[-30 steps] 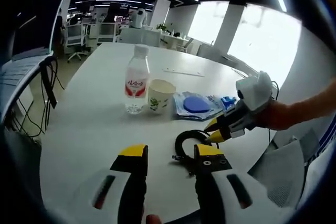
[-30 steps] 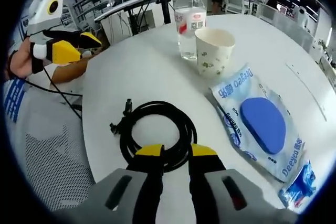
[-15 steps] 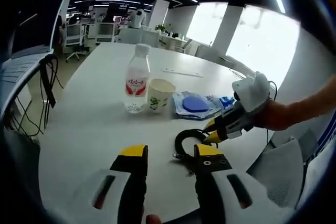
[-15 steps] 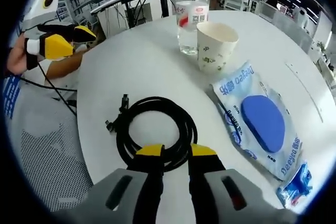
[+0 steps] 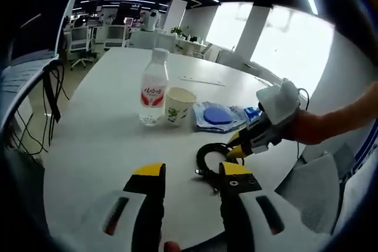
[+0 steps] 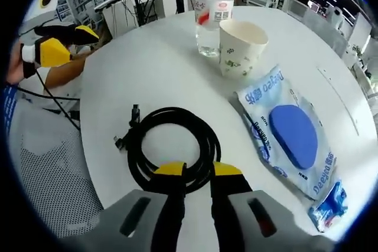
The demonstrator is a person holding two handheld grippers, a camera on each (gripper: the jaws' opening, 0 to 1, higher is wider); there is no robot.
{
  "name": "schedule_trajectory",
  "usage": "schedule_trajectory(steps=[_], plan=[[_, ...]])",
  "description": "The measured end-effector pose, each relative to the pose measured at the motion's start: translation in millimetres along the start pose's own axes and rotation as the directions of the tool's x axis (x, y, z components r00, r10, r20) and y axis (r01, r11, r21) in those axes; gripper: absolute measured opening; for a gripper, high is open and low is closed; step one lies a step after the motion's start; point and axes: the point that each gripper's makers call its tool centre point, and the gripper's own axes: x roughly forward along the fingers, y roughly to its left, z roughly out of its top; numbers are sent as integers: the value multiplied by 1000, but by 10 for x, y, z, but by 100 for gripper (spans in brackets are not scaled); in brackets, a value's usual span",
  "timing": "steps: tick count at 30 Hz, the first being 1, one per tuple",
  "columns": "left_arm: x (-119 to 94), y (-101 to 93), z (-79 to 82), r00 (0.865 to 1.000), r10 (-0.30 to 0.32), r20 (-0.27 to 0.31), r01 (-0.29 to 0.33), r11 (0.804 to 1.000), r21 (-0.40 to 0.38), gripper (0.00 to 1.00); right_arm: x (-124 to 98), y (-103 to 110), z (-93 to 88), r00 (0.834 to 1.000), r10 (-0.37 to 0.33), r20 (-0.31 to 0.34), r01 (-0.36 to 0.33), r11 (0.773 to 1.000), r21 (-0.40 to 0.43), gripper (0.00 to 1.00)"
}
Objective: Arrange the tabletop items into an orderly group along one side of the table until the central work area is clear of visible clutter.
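One round white table (image 6: pixel 147 69), with office desks and chairs beyond. On it: one coiled black cable (image 6: pixel 171 146) near the table edge, one blue-printed packet (image 6: pixel 289 137) holding a blue disc, one clear water bottle (image 6: pixel 212 16) with a red label, one paper cup (image 6: pixel 241 45) just beside the bottle, one small blue sachet (image 6: pixel 331 205) by the packet's corner, and possibly a thin ruler-like strip (image 5: pixel 201 81) farther back, too faint to tell. Right gripper (image 6: pixel 192 172) over the coil's near loop, jaws narrowly parted either side of the strands; contact unclear. Left gripper (image 5: pixel 186 175) open, nothing between its yellow-tipped jaws, near the cable's plug end. Cup and bottle standing between the open tabletop and the packet.
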Motion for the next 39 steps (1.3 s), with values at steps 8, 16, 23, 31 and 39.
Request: schedule_trajectory(steps=[8,16,23,31,39], plan=[[9,21,41,1000,-9,5,9,1000,4,35,2,1,22,1000,-12,2,12,1000,0,8],[17,71,44,1000,-13,3,13,1000,4,35,3,-10,64,999,-27,22,27,999,18,4],[49,78,39,1000,-19,-1,19,1000,1,35,10,5,125,999,-35,40,36,999,-12,1],[60,104,91,1000,-19,-2,19,1000,5,35,-22,12,137,998,-34,58,36,999,-34,0],[69,72,69,1000,-24,-9,24,1000,13,35,-97,-23,87,996,-45,79,44,999,9,0]])
